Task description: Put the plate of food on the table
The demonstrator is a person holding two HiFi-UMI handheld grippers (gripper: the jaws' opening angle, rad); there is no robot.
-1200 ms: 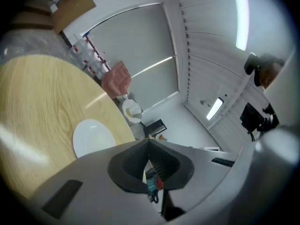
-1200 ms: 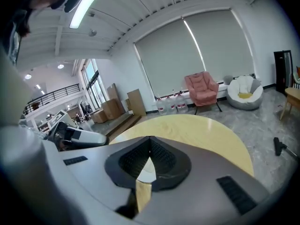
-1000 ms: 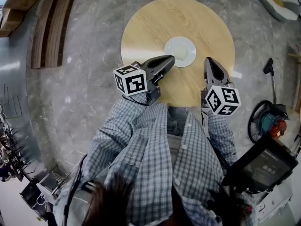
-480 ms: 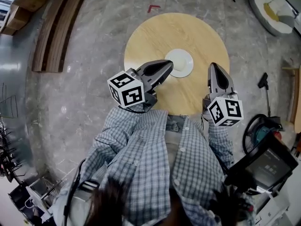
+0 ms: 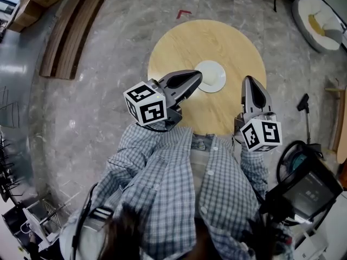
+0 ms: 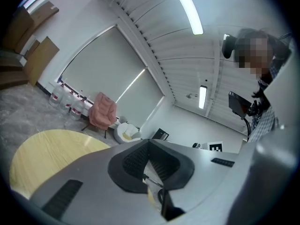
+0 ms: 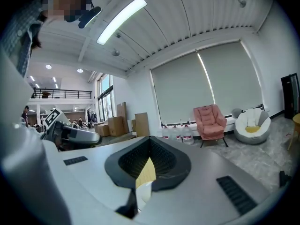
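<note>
One person in a checked shirt (image 5: 179, 183) is being viewed from overhead, and two grippers are being held out over one round wooden table (image 5: 227, 39), one gripper in each hand. One white plate (image 5: 210, 76) is sitting on that table, near its middle; what is lying on the plate cannot be made out. The left gripper (image 5: 198, 76) is being pointed toward the plate, with its tip appearing just beside the plate's left rim in the head view, while the right gripper (image 5: 250, 80) is being held to the right of the plate and apart from it. Both pairs of jaws are being held clenched together, as each gripper view is showing, and nothing is being grasped in either. Two marker cubes are being carried, one on the left gripper (image 5: 145, 103) and one on the right (image 5: 261, 134). The table is standing on a grey marbled floor (image 5: 92, 107), where one small red mark (image 5: 183, 13) is showing beyond the far edge. Wooden boards (image 5: 73, 23) are lying at the upper left. One white beanbag seat (image 5: 317, 15) is sitting at the upper right. In the right gripper view, one pink armchair (image 7: 210, 121) and three water bottles (image 7: 176, 133) are standing below a large blind.
</note>
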